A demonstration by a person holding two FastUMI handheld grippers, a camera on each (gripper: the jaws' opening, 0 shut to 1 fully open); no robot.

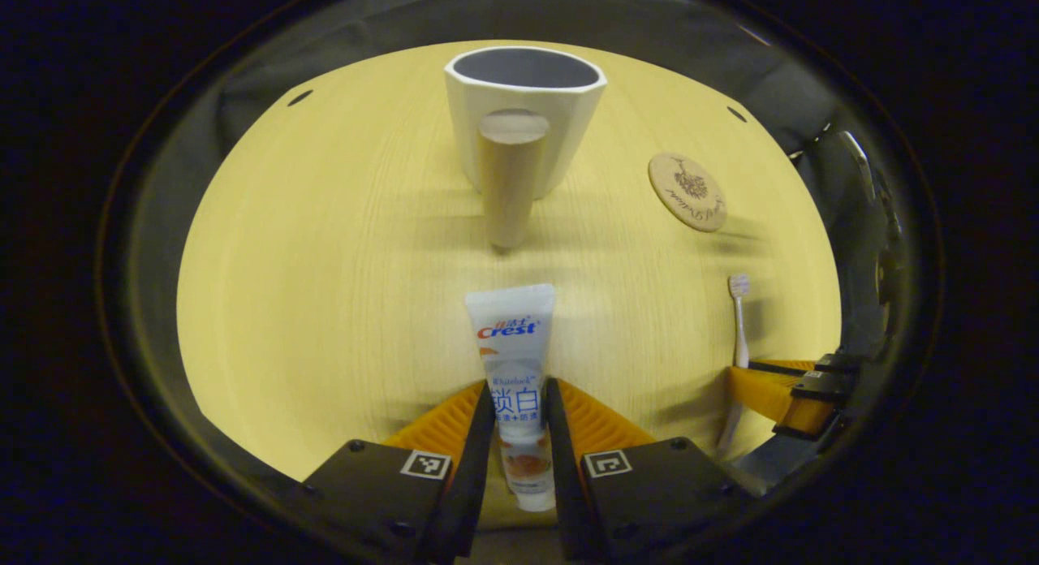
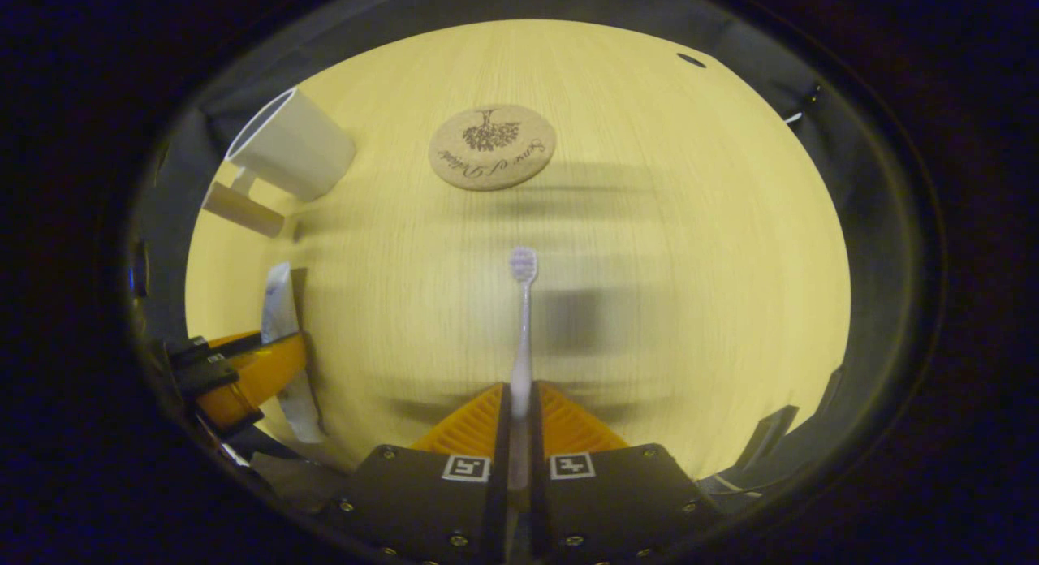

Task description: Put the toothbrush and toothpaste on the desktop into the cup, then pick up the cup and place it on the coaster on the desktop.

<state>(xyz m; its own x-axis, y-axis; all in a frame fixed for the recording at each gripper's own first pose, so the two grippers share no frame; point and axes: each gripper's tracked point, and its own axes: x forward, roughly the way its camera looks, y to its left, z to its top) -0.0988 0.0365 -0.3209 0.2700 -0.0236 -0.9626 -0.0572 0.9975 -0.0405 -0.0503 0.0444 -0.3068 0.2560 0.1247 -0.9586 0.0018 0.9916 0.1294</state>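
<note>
Left gripper view: we see the white squeeze tube of toothpaste pinched between the left tongs, flat crimped end pointing ahead toward the white faceted ceramic cup with its cylindrical wooden handle, upright on the pale wooden worktop; the round cork coaster lies to its right. Right gripper view: we see the right tongs pressed nearly together on the slim white toothbrush, bristle head forward, the coaster well beyond it.

You're working in a staged recording booth: a pale wood-grain desktop with dark cloth hung close around its edges.
</note>
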